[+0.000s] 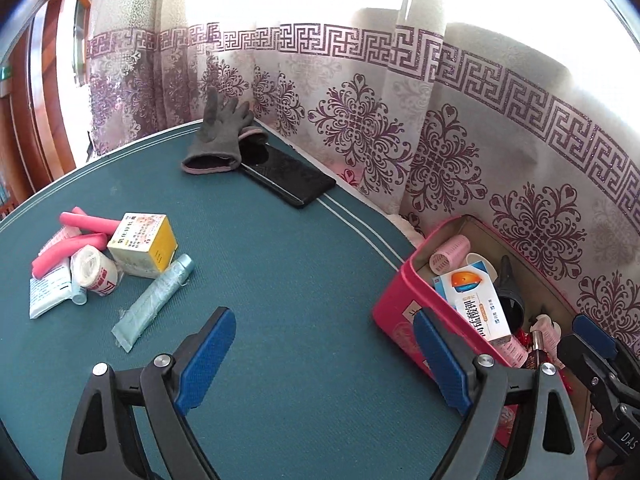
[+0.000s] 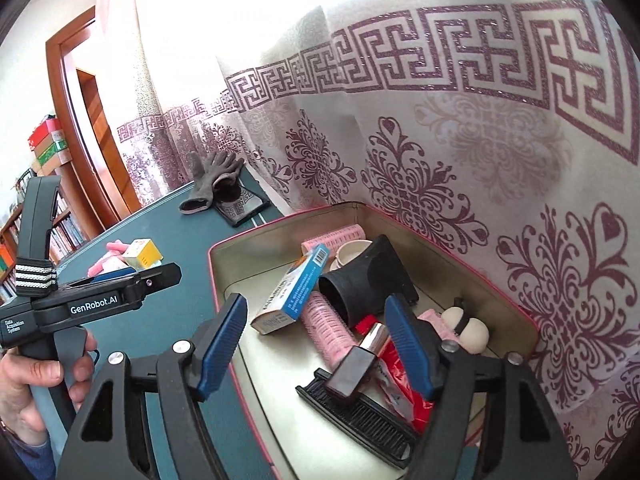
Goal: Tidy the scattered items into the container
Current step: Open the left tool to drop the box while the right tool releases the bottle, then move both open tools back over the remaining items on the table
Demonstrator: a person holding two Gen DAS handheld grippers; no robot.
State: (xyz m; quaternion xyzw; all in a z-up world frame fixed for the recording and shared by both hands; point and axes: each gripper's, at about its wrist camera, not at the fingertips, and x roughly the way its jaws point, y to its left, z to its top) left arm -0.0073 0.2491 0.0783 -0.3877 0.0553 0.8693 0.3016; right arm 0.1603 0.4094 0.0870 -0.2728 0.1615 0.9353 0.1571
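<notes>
On the green table's left lies a heap of pink foam rollers (image 1: 76, 240), a light yellow carton (image 1: 143, 243) and a soft tube (image 1: 154, 303), best pinched mid-length; both the left gripper (image 1: 324, 354) and right gripper (image 2: 316, 344), jaws apart, hold nothing, the latter above the pink container (image 1: 400, 312) at right.

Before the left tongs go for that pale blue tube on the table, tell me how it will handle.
The pale blue tube looks flat and crimped at one end, so it will probably flex rather than roll. It seems light. Its smooth skin may slip, so grip near the cap. The left tongs stand open, apart from it.
</notes>
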